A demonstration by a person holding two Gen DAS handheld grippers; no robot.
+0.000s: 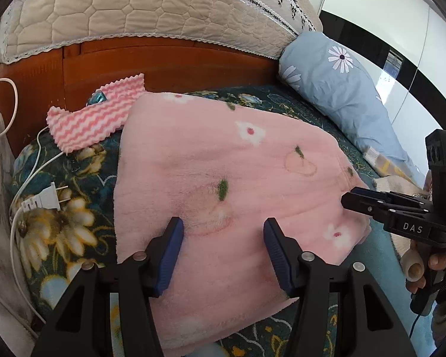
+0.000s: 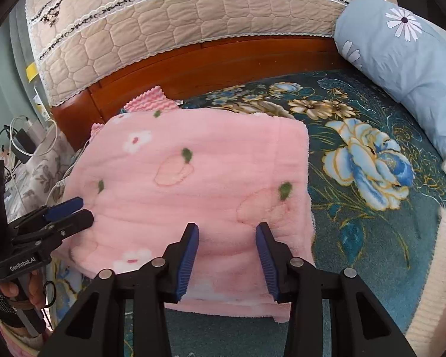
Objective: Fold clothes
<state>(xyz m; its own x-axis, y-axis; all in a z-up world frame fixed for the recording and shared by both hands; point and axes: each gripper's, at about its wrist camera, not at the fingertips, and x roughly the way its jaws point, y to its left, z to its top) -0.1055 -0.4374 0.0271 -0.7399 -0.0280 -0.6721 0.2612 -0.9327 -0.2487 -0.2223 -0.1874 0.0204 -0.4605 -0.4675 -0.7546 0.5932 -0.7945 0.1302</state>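
Since the pink garment [image 1: 223,184] already lies folded flat on the bed [image 2: 356,113], both tongs hang over its near edge holding nothing: the left tongs [image 1: 223,255] half open, the right tongs [image 2: 227,258] likewise parted, probably ready to smooth or fold again.

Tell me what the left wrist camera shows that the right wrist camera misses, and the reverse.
Only the left wrist view: the white plug lying on the bedspread, the whole pink-and-white zigzag cloth, and the right gripper seen from the side.

Only the right wrist view: the big blue flower on the bedspread and the left gripper from the side.

Both: the folded pink fleece garment, the blue daisy pillow, the quilted cover over the wooden headboard; neither gripper grips anything.
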